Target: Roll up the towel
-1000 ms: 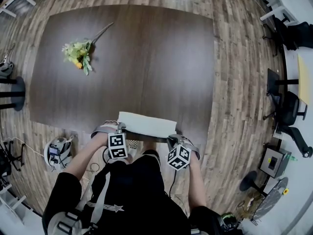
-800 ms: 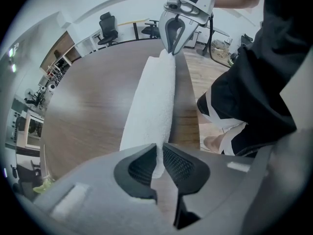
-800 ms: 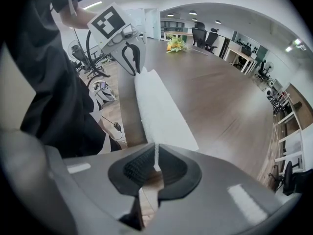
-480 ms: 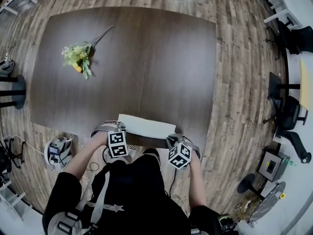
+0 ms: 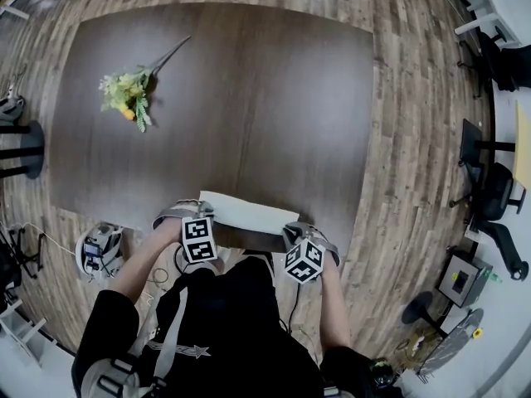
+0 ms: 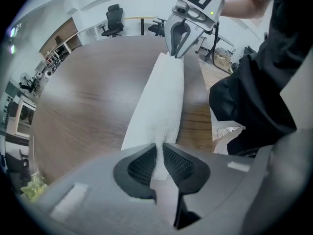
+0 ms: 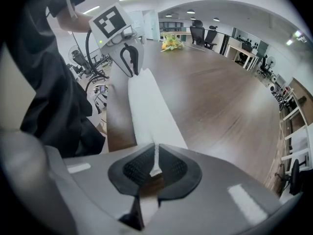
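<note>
A white towel (image 5: 246,214) lies as a folded strip along the near edge of the dark brown table (image 5: 224,98). My left gripper (image 5: 197,220) is shut on the towel's left end; in the left gripper view the cloth (image 6: 161,102) runs from between the pads to the other gripper. My right gripper (image 5: 294,237) is shut on the right end; in the right gripper view a thin edge of the towel (image 7: 151,116) is pinched between the pads. Both grippers point down at the table's near edge.
A bunch of yellow-green artificial flowers (image 5: 126,91) lies at the table's far left. Office chairs (image 5: 489,189) and desks stand on the wood floor to the right. A small device with cables (image 5: 99,251) sits on the floor at the left.
Both grippers have drawn the towel slightly towards the near edge of the table, so the visible strip is narrower. The grips have not changed.
</note>
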Tool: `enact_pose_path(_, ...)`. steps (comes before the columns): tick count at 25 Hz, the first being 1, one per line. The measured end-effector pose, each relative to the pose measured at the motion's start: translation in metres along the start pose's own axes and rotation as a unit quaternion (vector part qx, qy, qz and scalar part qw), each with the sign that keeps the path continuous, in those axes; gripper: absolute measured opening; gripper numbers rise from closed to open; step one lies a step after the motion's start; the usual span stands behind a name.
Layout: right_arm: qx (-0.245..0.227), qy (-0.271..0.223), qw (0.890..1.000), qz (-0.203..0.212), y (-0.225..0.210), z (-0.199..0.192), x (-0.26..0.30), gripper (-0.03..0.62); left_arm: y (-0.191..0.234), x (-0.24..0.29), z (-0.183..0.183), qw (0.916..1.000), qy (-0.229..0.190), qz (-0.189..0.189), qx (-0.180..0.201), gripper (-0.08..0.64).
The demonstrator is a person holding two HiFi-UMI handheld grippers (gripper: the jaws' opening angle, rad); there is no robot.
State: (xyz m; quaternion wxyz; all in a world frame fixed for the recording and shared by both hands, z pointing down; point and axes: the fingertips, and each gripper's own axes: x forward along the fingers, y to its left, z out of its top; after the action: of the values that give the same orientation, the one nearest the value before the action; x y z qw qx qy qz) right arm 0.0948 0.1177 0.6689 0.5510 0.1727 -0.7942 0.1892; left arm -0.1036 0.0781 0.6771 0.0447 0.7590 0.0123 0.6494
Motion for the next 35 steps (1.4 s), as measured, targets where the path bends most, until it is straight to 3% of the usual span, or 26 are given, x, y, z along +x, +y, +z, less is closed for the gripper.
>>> enact_pose_path(9, -0.014, -0.009, 0.999, -0.030, 0.000, 0.002, -0.004, 0.043, 0.003, -0.005, -0.001, 0.9995, -0.011, 0.030, 0.002, 0.084)
enact_pose_path(15, -0.023, -0.029, 0.996, -0.076, 0.000, 0.006, -0.020, 0.120, 0.006, -0.020, -0.001, 0.9970, -0.028, 0.071, -0.007, 0.196)
enact_pose_path(22, -0.029, -0.048, 0.993, -0.101, 0.017, 0.011, -0.035, 0.124, -0.010, -0.028, 0.003, 0.9946, -0.044, 0.093, 0.007, 0.199)
enact_pose_path(35, -0.031, -0.035, 0.993, -0.111, 0.036, -0.009, -0.008, 0.129, -0.027, -0.003, 0.004, 0.9948, -0.052, 0.087, -0.007, 0.193)
